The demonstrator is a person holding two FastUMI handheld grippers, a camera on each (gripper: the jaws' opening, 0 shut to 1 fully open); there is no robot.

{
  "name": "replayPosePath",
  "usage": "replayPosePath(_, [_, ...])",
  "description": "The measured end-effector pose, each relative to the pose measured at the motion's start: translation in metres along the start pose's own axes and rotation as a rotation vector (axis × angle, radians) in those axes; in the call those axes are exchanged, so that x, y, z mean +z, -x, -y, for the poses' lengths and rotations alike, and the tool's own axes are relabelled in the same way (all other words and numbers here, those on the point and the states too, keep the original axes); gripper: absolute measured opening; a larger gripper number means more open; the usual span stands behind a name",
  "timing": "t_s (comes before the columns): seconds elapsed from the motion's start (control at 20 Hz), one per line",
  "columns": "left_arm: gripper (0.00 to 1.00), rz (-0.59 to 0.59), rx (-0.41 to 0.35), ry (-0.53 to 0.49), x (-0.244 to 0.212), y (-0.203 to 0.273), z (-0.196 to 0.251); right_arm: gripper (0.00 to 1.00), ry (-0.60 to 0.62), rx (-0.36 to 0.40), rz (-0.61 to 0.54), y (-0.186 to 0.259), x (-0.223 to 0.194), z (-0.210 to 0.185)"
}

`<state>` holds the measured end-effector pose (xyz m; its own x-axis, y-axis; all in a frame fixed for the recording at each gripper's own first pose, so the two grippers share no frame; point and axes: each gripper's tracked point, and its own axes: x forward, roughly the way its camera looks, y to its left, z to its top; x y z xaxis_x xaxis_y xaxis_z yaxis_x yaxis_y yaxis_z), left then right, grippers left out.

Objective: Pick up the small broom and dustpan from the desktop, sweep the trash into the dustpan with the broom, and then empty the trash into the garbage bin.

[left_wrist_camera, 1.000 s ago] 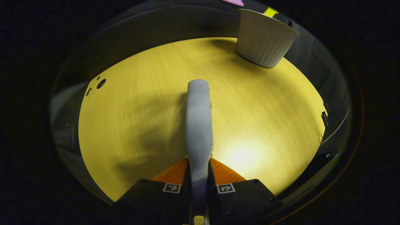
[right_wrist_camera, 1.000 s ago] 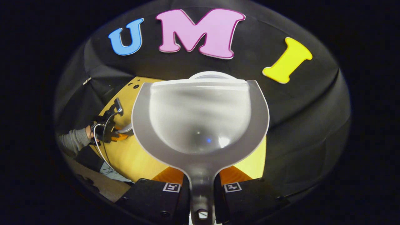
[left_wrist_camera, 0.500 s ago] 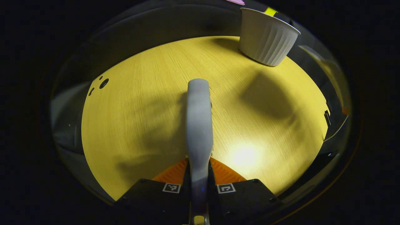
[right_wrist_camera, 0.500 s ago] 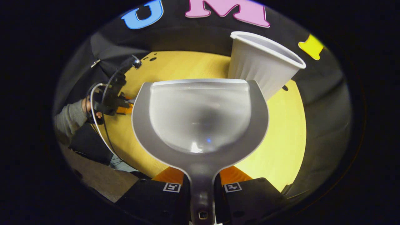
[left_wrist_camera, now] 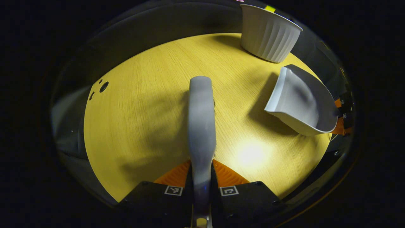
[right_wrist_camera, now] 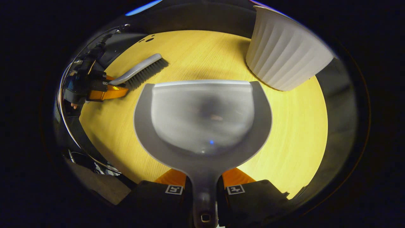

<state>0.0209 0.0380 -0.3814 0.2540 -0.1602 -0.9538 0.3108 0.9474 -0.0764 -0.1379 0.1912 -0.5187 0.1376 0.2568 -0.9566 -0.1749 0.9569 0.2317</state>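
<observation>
While both hover over the desk (left_wrist_camera: 142, 104), left gripper (left_wrist_camera: 201, 177) pinching broom (left_wrist_camera: 202, 120), right gripper (right_wrist_camera: 204, 182) pinching dustpan (right_wrist_camera: 202, 120).

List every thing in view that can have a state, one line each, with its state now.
Broom: held by its handle in the left gripper, bristles down at the desktop.
Dustpan: held by its handle in the right gripper, off the desktop, pan looks empty.
Garbage bin: upright on the desktop, open top, inside not visible.
</observation>
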Motion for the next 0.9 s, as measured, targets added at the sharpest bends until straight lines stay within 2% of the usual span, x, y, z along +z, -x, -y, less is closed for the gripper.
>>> replayPosePath(0.2, [0.30,0.003,0.017,0.002,0.002,0.001,-0.003,0.35,0.019,-0.033,-0.032,-0.015,0.000,0.000])
replayPosePath(0.35, [0.31,0.007,0.019,-0.006,0.006,0.001,-0.002,0.36,0.038,-0.031,-0.054,-0.022,-0.003,-0.003])
replayPosePath(0.4, [0.45,0.009,0.021,-0.017,0.011,0.002,0.000,0.31,0.043,-0.023,-0.054,-0.023,-0.002,-0.006])
replayPosePath(0.45, [0.47,0.014,0.027,-0.025,0.012,0.007,0.002,0.33,0.041,-0.019,-0.040,-0.022,0.000,-0.009])
replayPosePath(0.5, [0.60,0.023,0.026,-0.030,0.014,0.011,0.006,0.34,0.034,-0.007,-0.028,-0.021,0.000,-0.012])
replayPosePath(0.55, [0.73,0.026,0.028,-0.032,0.011,0.016,0.010,0.46,0.025,0.001,-0.016,-0.019,0.002,-0.013])
replayPosePath(0.6, [0.84,0.026,0.031,-0.035,0.011,0.020,0.012,0.39,0.013,0.004,-0.014,-0.017,0.002,-0.013])
replayPosePath(0.7, [0.90,0.029,0.033,-0.040,0.011,0.023,0.012,0.53,-0.004,0.017,-0.012,-0.013,0.003,-0.014])
replayPosePath(0.75, [0.92,0.033,0.034,-0.037,0.011,0.025,0.012,0.46,-0.007,0.019,-0.007,-0.010,0.003,-0.014])
replayPosePath(0.8, [0.93,0.038,0.037,-0.036,0.012,0.028,0.013,0.46,-0.010,0.024,0.000,-0.006,0.003,-0.014])
replayPosePath(0.9, [0.94,0.047,0.046,-0.032,0.012,0.034,0.012,0.54,-0.011,0.026,0.009,0.001,0.001,-0.014])
